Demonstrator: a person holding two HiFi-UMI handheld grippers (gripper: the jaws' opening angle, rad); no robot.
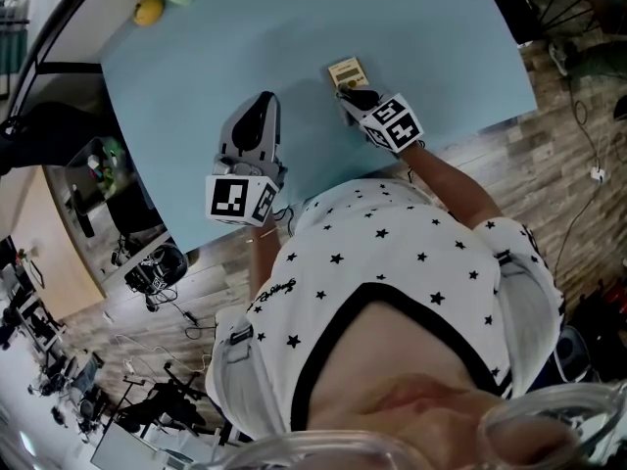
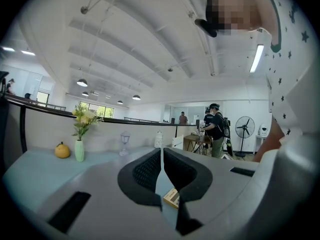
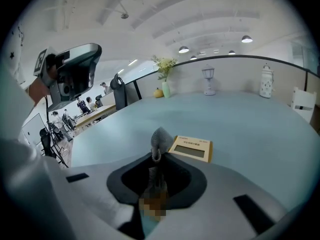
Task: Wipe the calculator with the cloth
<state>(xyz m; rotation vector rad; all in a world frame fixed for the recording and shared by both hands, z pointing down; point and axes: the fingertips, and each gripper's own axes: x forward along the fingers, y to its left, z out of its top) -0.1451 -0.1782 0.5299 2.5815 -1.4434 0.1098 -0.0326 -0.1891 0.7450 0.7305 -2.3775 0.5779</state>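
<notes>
At the table's [image 1: 196,57] far left stand a vase [image 2: 79,150] of flowers and a yellow fruit [image 2: 62,150]. The left gripper [image 2: 161,153] hangs above the table, left of the calculator [image 1: 348,70], with its jaws together and nothing between them. The calculator lies flat mid-table. The right gripper [image 3: 156,160] is clamped on a grey cloth [image 3: 160,140], whose bunched tip sits just beside the calculator's near edge.

Pale blue table [image 1: 294,47] on wood-plank floor [image 1: 549,164], white ceiling [image 2: 150,44].
</notes>
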